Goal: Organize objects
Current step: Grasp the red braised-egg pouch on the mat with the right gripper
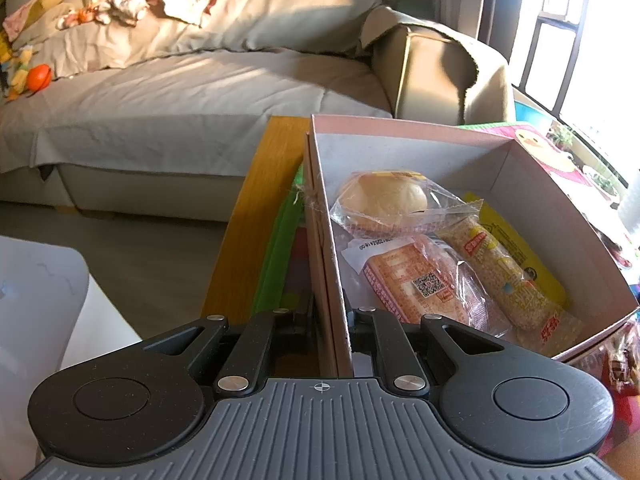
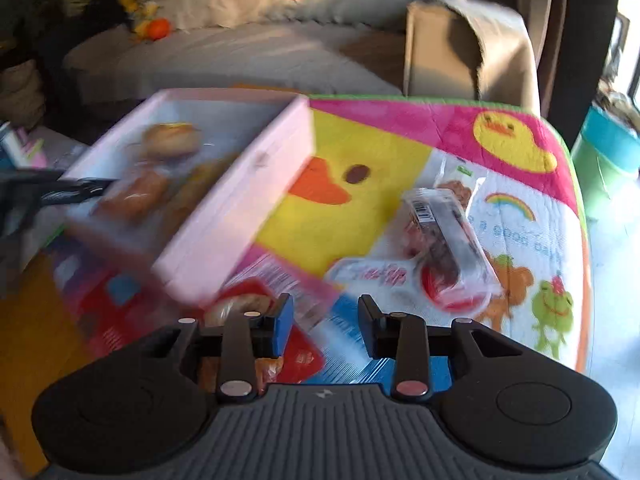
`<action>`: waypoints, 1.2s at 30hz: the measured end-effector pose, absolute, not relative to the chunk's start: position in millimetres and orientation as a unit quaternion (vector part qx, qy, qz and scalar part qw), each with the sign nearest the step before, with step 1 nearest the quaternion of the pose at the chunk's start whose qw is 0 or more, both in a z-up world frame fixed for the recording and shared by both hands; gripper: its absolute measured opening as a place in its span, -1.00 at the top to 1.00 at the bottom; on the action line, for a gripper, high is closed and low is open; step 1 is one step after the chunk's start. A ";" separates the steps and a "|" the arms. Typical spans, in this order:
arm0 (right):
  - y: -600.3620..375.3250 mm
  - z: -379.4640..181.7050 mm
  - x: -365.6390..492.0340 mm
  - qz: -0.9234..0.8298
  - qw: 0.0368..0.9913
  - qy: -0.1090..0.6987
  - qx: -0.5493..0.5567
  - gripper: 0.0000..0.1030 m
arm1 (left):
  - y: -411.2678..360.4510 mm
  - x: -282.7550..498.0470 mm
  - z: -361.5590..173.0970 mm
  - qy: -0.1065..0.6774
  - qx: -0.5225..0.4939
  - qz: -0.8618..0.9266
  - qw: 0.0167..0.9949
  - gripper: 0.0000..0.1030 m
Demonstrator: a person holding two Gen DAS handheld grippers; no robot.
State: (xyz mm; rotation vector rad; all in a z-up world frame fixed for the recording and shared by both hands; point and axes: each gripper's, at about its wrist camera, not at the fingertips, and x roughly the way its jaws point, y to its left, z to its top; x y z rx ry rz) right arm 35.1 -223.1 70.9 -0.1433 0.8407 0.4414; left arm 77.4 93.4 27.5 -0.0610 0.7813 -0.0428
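Left wrist view: the left gripper [image 1: 331,328] is clenched on the near wall of the pink box [image 1: 404,128], with one finger outside the wall and one inside. The box is open at the top. Inside it lie three snacks in clear wrappers: a round bun [image 1: 384,200] toward the far side, a flat orange packet [image 1: 416,284] with a square code on it in the near part, and a long sesame-coloured roll [image 1: 508,276] beside it on the right. Under them a yellow sheet [image 1: 504,232] covers part of the box floor. The box stands on a colourful play mat [image 1: 280,240], and this mat lies on a wooden table [image 1: 256,200]. Behind the table there is a sofa [image 1: 180,92].

In the right wrist view, which is blurred, the pink box [image 2: 240,200] sits at the left part of the mat [image 2: 400,160], and the picture does not show if its base touches the mat. The right gripper [image 2: 325,326] is released, with the jaws apart and nothing between them. It hangs over the near edge of the mat. A wrapped bun [image 2: 240,306] lies just beside its left finger, close to the near corner of the box. More to the right, three other packets lie on the mat: a white and red one [image 2: 384,280], a dark one [image 2: 444,228] and a clear one [image 2: 460,184].
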 end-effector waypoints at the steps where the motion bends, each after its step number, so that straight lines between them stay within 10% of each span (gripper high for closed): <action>1: -226.1 79.5 31.2 0.208 0.894 0.391 -0.064 0.07 | 94.1 78.6 28.1 0.381 -0.029 -0.021 0.924 0.76; 7: -250.2 82.1 95.1 0.115 0.921 0.371 -0.022 -0.71 | 95.3 78.3 28.2 0.380 -0.029 -0.023 0.924 0.76; 12: -256.5 38.3 171.3 0.073 0.908 0.410 0.032 -0.73 | 94.9 79.4 28.4 0.380 -0.033 -0.023 0.924 0.76; 17: -238.5 31.2 165.3 0.080 0.909 0.409 0.007 0.30 | 95.3 80.0 28.4 0.379 -0.034 -0.026 0.925 0.75; 26: -220.7 49.4 52.1 0.170 0.890 0.420 -0.044 0.39 | 94.2 80.2 26.9 0.376 -0.040 -0.024 0.925 0.75; 31: -210.4 73.1 -19.2 0.157 0.919 0.353 -0.082 -0.47 | 92.7 79.9 27.5 0.373 -0.032 -0.024 0.927 0.75; 36: -180.9 59.6 -50.6 0.179 0.908 0.372 -0.071 -0.48 | 85.8 82.7 27.8 0.362 -0.016 -0.026 0.932 0.76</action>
